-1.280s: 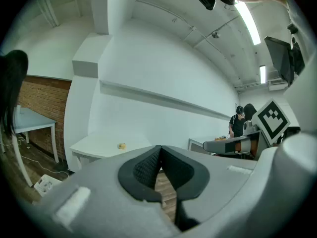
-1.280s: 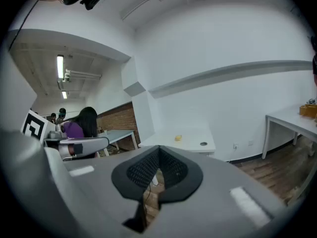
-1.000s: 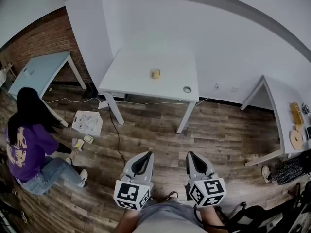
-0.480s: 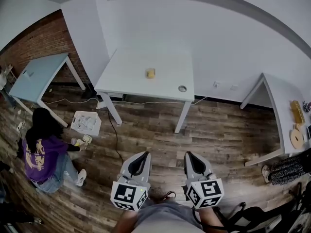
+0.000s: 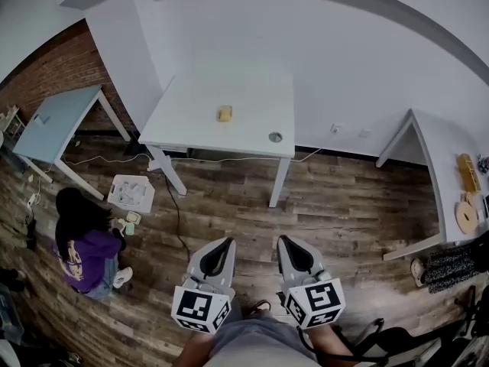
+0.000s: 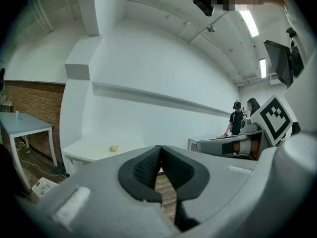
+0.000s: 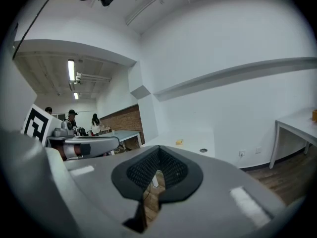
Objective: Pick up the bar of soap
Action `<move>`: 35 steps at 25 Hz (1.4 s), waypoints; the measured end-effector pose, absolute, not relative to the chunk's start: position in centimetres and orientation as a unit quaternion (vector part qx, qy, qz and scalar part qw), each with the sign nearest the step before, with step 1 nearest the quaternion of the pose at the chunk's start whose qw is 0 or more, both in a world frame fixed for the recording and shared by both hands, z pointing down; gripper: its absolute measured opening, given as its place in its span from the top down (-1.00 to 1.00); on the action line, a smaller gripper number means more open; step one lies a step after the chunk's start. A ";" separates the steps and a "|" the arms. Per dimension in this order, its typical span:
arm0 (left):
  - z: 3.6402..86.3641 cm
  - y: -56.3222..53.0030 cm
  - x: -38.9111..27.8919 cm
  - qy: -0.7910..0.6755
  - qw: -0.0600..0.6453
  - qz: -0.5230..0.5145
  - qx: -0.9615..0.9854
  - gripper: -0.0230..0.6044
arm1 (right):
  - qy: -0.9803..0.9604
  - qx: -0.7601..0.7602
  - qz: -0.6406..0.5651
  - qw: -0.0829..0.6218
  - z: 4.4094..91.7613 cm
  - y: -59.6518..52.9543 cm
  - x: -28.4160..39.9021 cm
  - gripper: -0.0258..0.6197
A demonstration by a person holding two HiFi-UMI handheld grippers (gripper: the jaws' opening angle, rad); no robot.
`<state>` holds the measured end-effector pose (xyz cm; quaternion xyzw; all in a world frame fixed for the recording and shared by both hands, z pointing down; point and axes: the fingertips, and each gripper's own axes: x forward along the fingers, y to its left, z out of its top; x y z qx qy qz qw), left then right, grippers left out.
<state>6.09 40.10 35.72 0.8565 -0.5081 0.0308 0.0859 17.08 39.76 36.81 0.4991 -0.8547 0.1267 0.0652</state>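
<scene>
A small yellow bar of soap point(image 5: 225, 113) lies near the middle of a white table point(image 5: 199, 132) across the room; it also shows as a yellow speck, the soap point(image 6: 114, 148) in the left gripper view and the soap point(image 7: 179, 142) in the right gripper view. My left gripper point(image 5: 222, 245) and right gripper point(image 5: 284, 243) are held side by side over the wooden floor, well short of the table. Both have their jaws shut with nothing between them.
A small round object point(image 5: 275, 137) lies near the table's front right corner. A person in purple point(image 5: 84, 251) crouches on the floor at the left beside a white box point(image 5: 131, 193). A cable point(image 5: 179, 220) runs across the floor. Other tables stand left point(image 5: 53, 125) and right point(image 5: 451, 197).
The white table and soap have shifted left and slightly up in the head view. The crouching person has slid lower in the view. Both grippers have drifted slightly left, jaws unchanged.
</scene>
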 end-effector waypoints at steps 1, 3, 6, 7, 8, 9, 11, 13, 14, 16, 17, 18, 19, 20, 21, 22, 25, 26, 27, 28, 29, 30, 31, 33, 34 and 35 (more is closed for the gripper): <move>35.6 39.8 6.3 -0.508 0.085 0.030 0.857 0.94 | -0.856 0.498 0.126 0.065 36.7 39.4 17.1 0.92; 35.4 39.0 6.6 -0.508 0.081 0.029 0.857 0.94 | -0.857 0.496 0.125 0.066 36.8 38.7 17.1 0.92; 35.3 37.6 6.9 -0.508 0.079 0.027 0.857 0.94 | -0.857 0.495 0.123 0.068 36.9 37.6 17.2 0.92; 35.2 37.1 6.9 -0.507 0.078 0.025 0.858 0.94 | -0.857 0.496 0.122 0.069 36.9 37.1 17.1 0.92; 35.1 36.5 6.9 -0.506 0.078 0.024 0.859 0.94 | -0.857 0.496 0.121 0.070 36.9 36.6 16.9 0.92; 35.0 35.9 6.7 -0.504 0.077 0.022 0.860 0.94 | -0.856 0.497 0.120 0.070 36.9 36.1 16.7 0.92; 34.9 34.5 6.3 -0.502 0.075 0.020 0.862 0.94 | -0.856 0.498 0.117 0.073 37.0 34.7 16.0 0.92; 35.0 33.0 5.7 -0.500 0.075 0.018 0.863 0.94 | -0.857 0.496 0.117 0.075 37.1 33.3 15.2 0.92; 35.1 32.3 5.3 -0.499 0.075 0.017 0.863 0.94 | -0.858 0.495 0.117 0.077 37.2 32.6 14.7 0.92; 35.0 30.8 4.4 -0.498 0.076 0.016 0.864 0.94 | -0.859 0.493 0.117 0.079 37.2 31.2 13.6 0.92; 34.9 30.0 3.9 -0.498 0.075 0.015 0.864 0.94 | -0.859 0.492 0.116 0.080 37.1 30.4 13.0 0.92; 34.7 29.2 3.3 -0.499 0.075 0.015 0.863 0.94 | -0.860 0.491 0.115 0.080 37.0 29.6 12.4 0.92; 34.6 28.5 2.6 -0.500 0.075 0.014 0.863 0.94 | -0.860 0.491 0.114 0.080 37.0 28.9 11.8 0.92; 34.5 27.9 1.9 -0.500 0.073 0.013 0.863 0.94 | -0.861 0.490 0.113 0.080 37.0 28.2 11.1 0.92; 34.6 27.2 1.2 -0.501 0.072 0.013 0.862 0.94 | -0.861 0.489 0.113 0.080 37.0 27.5 10.4 0.92; 34.6 26.6 0.4 -0.501 0.071 0.013 0.862 0.94 | -0.862 0.488 0.113 0.080 37.0 26.9 9.7 0.92; 34.3 24.8 -1.9 -0.503 0.067 0.011 0.861 0.94 | -0.864 0.486 0.108 0.081 36.7 25.2 7.4 0.92; 34.2 24.2 -2.5 -0.504 0.066 0.009 0.861 0.94 | -0.864 0.485 0.106 0.082 36.6 24.6 6.8 0.92; 34.1 23.7 -3.1 -0.505 0.065 0.008 0.861 0.94 | -0.865 0.484 0.104 0.083 36.6 24.1 6.2 0.92; 34.0 23.3 -3.6 -0.505 0.064 0.007 0.861 0.94 | -0.865 0.484 0.101 0.084 36.5 23.7 5.7 0.92; 34.0 22.9 -4.0 -0.505 0.063 0.006 0.861 0.94 | -0.865 0.484 0.099 0.084 36.4 23.3 5.3 0.92; 33.9 22.5 -4.3 -0.506 0.063 0.004 0.861 0.94 | -0.865 0.485 0.097 0.084 36.4 22.8 5.1 0.92; 33.9 22.1 -4.6 -0.506 0.063 0.003 0.860 0.94 | -0.865 0.486 0.095 0.083 36.3 22.4 4.9 0.92; 34.2 21.5 -5.0 -0.506 0.066 0.002 0.860 0.94 | -0.863 0.489 0.094 0.083 36.3 21.6 4.7 0.92; 34.3 21.2 -5.1 -0.506 0.068 0.002 0.860 0.94 | -0.862 0.490 0.095 0.083 36.3 21.2 4.7 0.92; 34.4 20.8 -5.2 -0.505 0.071 0.002 0.860 0.94 | -0.862 0.491 0.096 0.084 36.4 20.8 4.6 0.92</move>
